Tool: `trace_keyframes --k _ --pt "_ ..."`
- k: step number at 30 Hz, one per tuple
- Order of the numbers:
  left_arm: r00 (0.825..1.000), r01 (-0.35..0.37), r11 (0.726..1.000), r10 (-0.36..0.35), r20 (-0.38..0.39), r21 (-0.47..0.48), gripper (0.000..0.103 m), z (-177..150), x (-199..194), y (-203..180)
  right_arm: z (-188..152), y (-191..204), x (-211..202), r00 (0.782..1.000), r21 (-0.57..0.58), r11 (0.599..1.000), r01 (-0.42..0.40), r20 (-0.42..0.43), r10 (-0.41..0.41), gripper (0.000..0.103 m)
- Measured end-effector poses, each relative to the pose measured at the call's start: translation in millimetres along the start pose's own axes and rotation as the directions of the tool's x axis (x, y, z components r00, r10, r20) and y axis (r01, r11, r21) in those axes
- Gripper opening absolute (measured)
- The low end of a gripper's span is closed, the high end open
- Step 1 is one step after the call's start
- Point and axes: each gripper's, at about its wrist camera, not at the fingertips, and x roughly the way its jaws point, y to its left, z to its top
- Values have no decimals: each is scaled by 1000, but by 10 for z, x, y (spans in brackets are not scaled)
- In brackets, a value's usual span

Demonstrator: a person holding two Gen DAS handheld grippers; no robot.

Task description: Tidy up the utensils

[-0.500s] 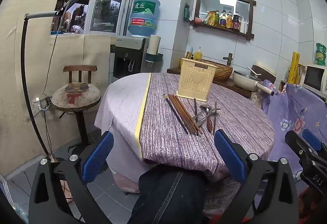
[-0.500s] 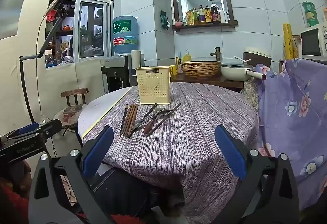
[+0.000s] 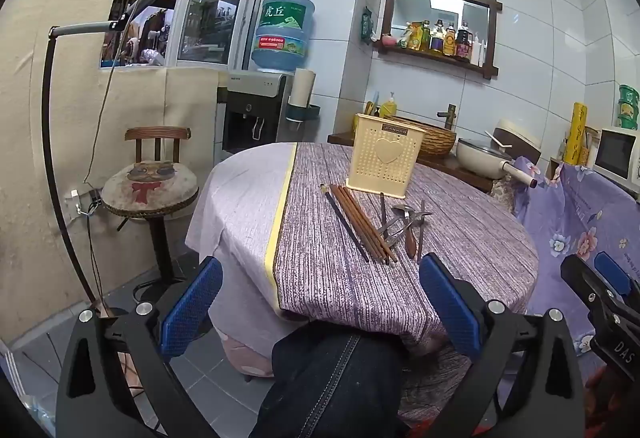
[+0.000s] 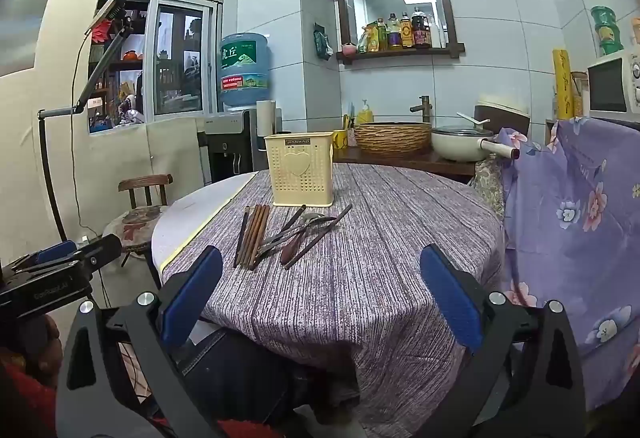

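Comparing with half a second ago, almost nothing differs: your left gripper (image 3: 320, 302) and right gripper (image 4: 320, 294) stay spread wide and empty, near the table (image 4: 400, 278) edge. Chopsticks (image 4: 254, 234) and spoons (image 4: 304, 228) still lie loose just in front of the cream utensil holder (image 4: 302, 170).

A water bottle (image 4: 244, 68) stands far left, a shelf of bottles (image 4: 400, 50) on the far wall, a microwave (image 4: 612, 86) far right.
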Motion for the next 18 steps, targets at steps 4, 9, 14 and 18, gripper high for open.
trace_keyframes --k 4,9,14,18 --pt "1000 -2 1000 2 -1 -3 98 7 2 16 6 -5 -4 1000 1 1000 0 2 0 98" --pt "1000 0 1000 0 -2 -3 98 2 -11 -16 -14 14 -10 1000 -1 1000 2 6 -2 98" --pt "1000 0 1000 0 -3 -3 98 -25 32 -27 -13 9 -12 1000 -1 1000 1 5 -1 98" --pt "1000 1 1000 -1 -4 -3 98 -28 33 -31 -15 11 -11 1000 -1 1000 2 7 -2 98"
